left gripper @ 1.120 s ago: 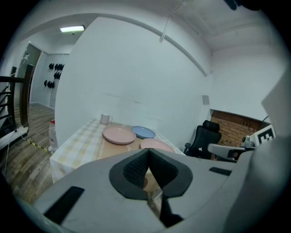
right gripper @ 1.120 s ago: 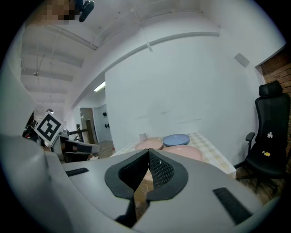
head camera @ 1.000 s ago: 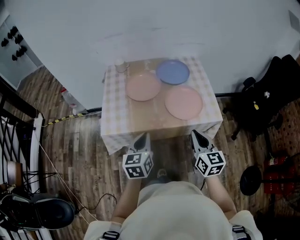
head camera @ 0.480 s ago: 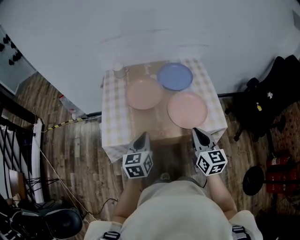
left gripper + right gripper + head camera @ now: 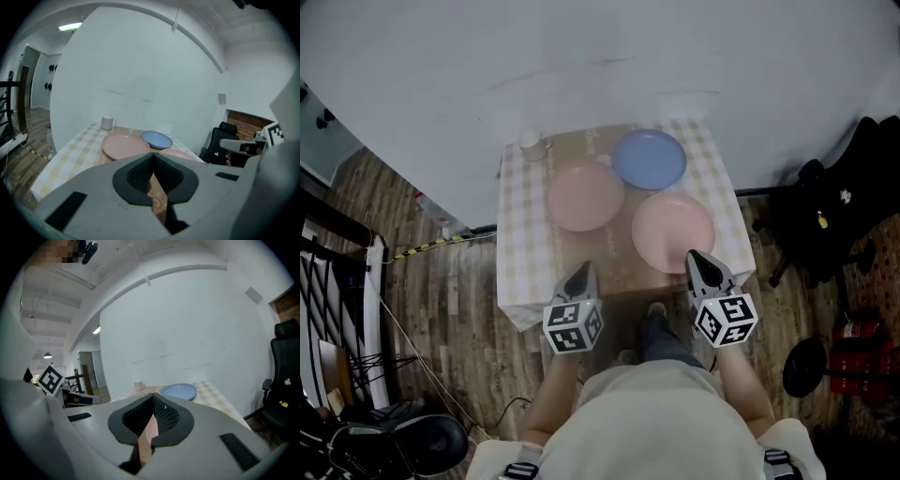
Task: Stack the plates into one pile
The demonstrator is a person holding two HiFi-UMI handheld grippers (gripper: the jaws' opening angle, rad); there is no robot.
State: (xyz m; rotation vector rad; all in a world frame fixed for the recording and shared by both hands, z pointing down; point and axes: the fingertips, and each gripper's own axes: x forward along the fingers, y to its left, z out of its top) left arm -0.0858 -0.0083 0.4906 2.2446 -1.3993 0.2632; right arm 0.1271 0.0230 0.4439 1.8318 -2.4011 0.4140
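Jaws, left: left gripper [image 5: 581, 274] had its jaws pressed together, with nothing between the pads.
Jaws, right: right gripper [image 5: 699, 262] likewise had its jaws together and was empty.
Carrier: table [image 5: 517, 246] under a checked cloth, its far edge against a white wall.
Plates: 3, all lying flat and unstacked: blue plate [image 5: 649, 159] at the far edge, left pink plate [image 5: 585, 195] mid-table, right pink plate [image 5: 672, 225] toward the near right corner.
Other item: cup [image 5: 532, 142] at the far left corner.
Deciding relation: right pink plate lay straight ahead of the right gripper, its near rim just beyond the tips at the near edge. Being round, it offered no long axis. The right hand was the nearer; the left pink plate sat further ahead of the left gripper.
Change since 1 second earlier: both grippers had come forward from short of the near edge to over it, with the jaws unchanged.
Progress, judged: stacking not yet begun.
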